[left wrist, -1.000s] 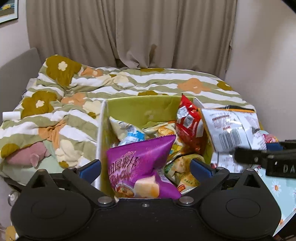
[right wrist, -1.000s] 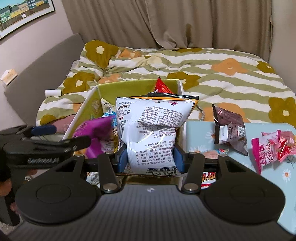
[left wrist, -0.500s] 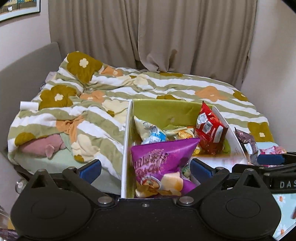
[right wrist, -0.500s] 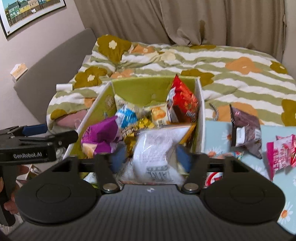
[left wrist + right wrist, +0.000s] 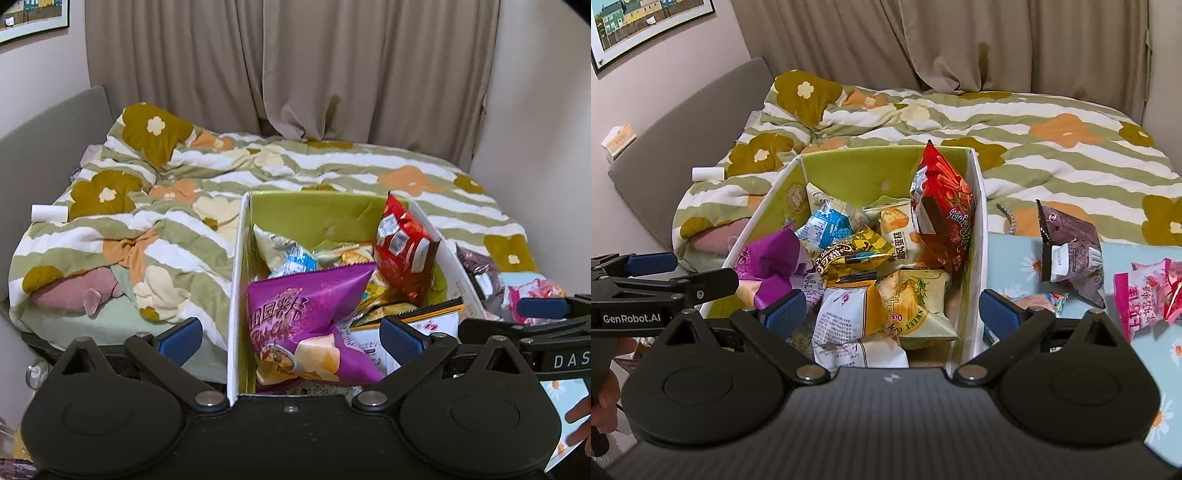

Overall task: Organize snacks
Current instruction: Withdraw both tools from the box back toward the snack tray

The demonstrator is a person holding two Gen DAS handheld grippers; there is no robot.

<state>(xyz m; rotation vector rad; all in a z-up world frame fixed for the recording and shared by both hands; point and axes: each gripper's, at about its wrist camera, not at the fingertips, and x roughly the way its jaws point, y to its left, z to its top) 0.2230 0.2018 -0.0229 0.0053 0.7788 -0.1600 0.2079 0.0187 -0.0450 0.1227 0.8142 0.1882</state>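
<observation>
The right gripper [image 5: 892, 314] stood with its fingers spread fully apart and nothing between the pads; its jaws had just been opening, and the white-and-orange bag [image 5: 849, 317] lay loose at the lower centre of the right wrist view, on top of the pile inside the green box [image 5: 868, 173]. The left gripper [image 5: 291, 334] was likewise wide apart and gripping nothing, with the purple chip bag [image 5: 310, 317] resting in the box ahead of it, at lower centre of the left wrist view.

Judged state: the release step was complete, and the next piece remained to be fetched.

Still outside the box, at the right of the right wrist view on the blue floral cloth [image 5: 1015, 258]:
1. A dark brown packet [image 5: 1071, 251].
2. A pink packet [image 5: 1145, 295], at the far right edge.
3. A small packet partly hidden behind the right finger; type not determinable.

Recommendations:
- Lift the right gripper clear of the box wall before moving toward the cloth, so the fingers do not drag the released bag out.
- Take the brown packet by its body, not its crimped edge.
- The box was nearly full; the red bag [image 5: 942, 206] stood upright against the right wall. Lay further packets flat in the near gap.
</observation>
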